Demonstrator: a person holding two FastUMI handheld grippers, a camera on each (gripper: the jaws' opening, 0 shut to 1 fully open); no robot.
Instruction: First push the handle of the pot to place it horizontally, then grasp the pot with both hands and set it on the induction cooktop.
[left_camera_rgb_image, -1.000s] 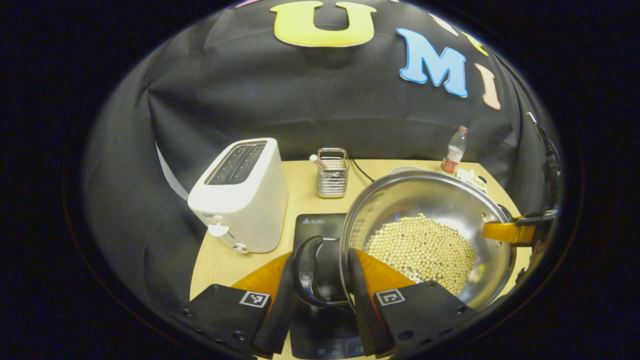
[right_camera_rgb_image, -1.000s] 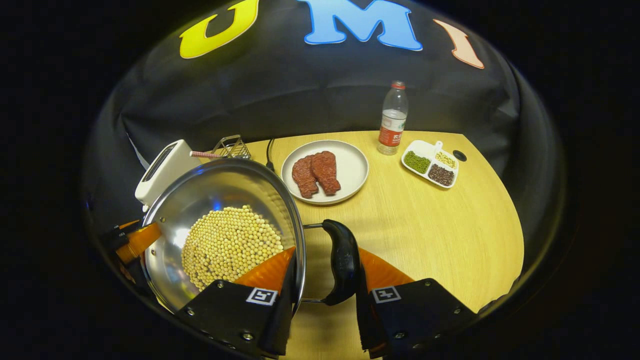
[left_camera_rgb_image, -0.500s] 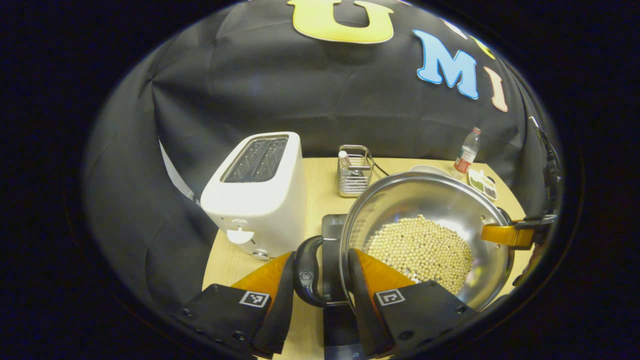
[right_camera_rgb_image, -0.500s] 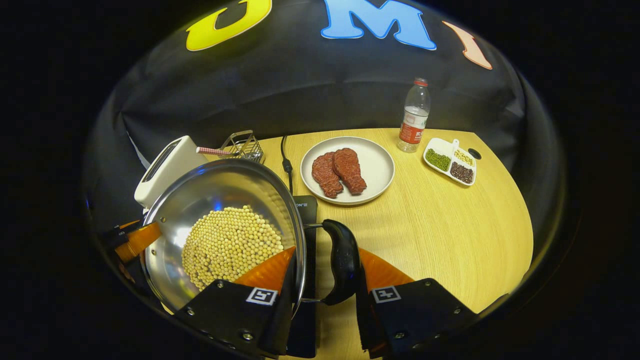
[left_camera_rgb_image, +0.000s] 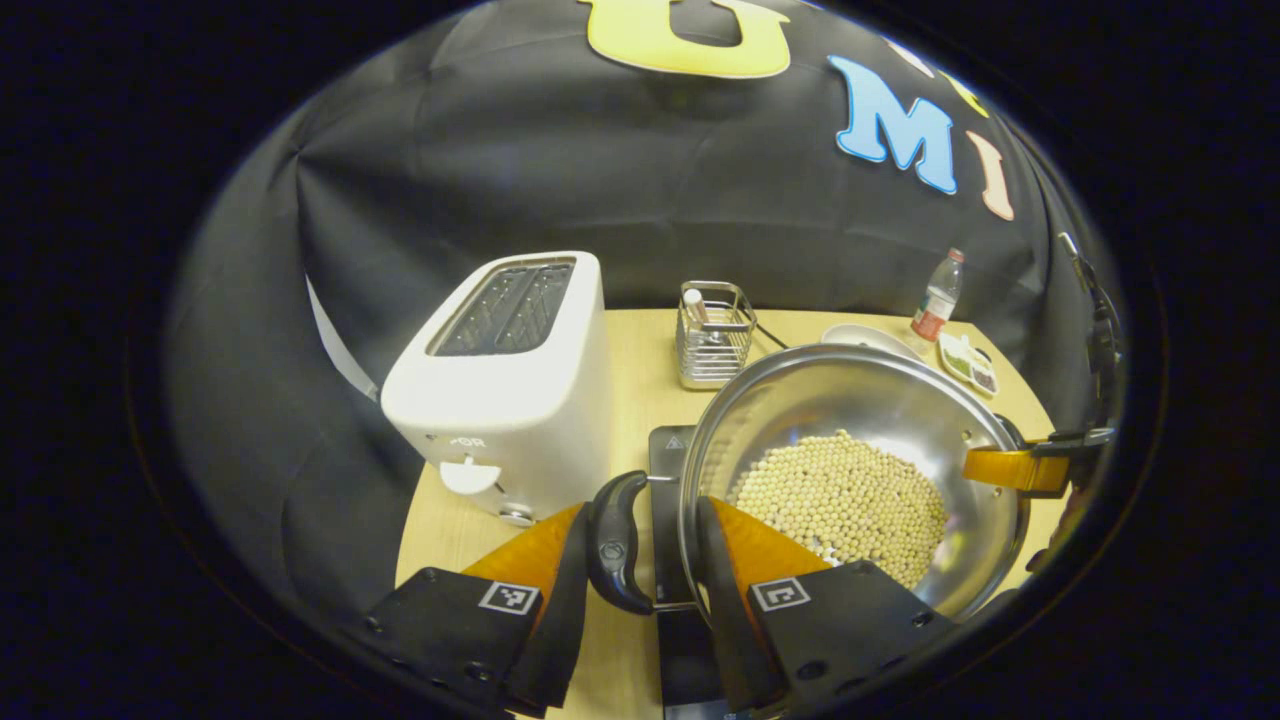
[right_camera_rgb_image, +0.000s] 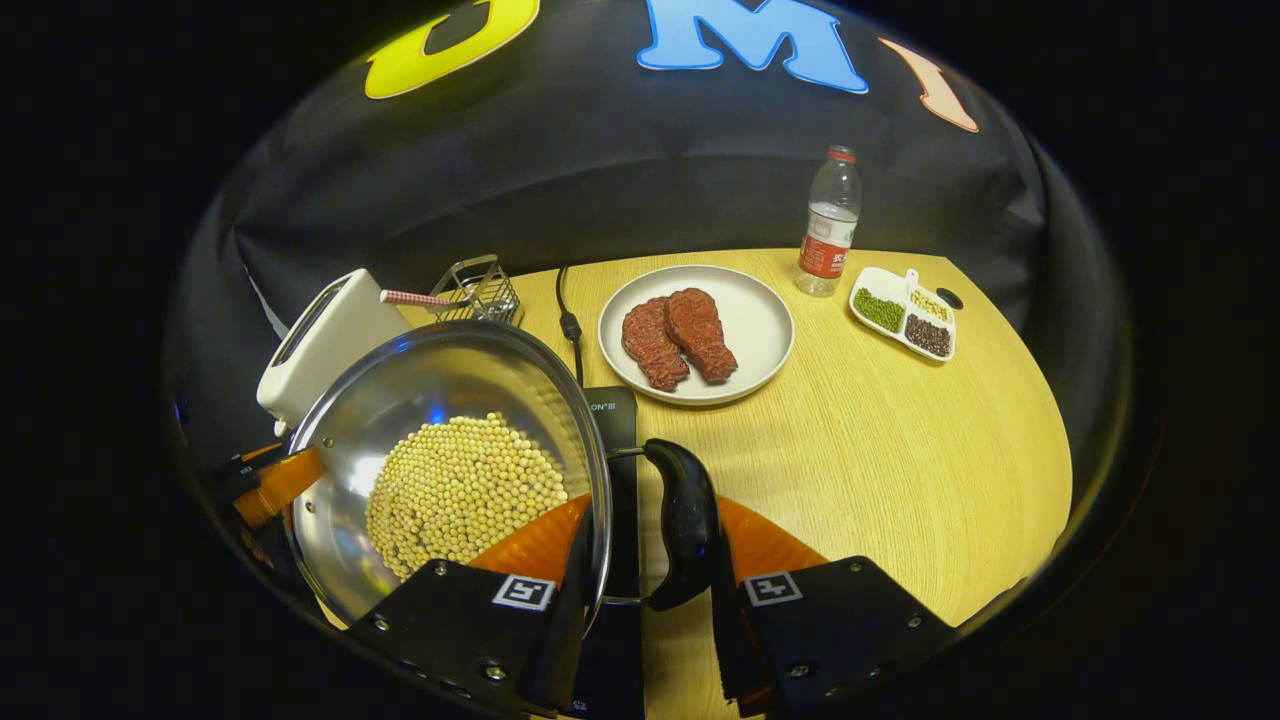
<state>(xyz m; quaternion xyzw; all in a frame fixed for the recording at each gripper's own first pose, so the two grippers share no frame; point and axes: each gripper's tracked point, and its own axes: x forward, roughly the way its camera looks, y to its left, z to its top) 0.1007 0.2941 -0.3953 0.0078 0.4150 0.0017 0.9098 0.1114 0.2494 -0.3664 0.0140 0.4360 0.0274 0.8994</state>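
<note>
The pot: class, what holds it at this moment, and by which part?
The pot is held by both claws: the left claw on one side handle, the right claw on the other handle.

The steel pot (left_camera_rgb_image: 850, 470) sits up off the desk (right_camera_rgb_image: 880, 440), shiny and wide, its bowl holding a heap of pale soybeans (right_camera_rgb_image: 465, 490). A black loop handle (left_camera_rgb_image: 615, 540) sticks out level on one side, and its twin handle (right_camera_rgb_image: 685, 535) lies level on the other. Beneath the pot lies the black induction cooktop (left_camera_rgb_image: 668, 470), flat on the desk, only a strip of it clear of the pot's rim.
</note>
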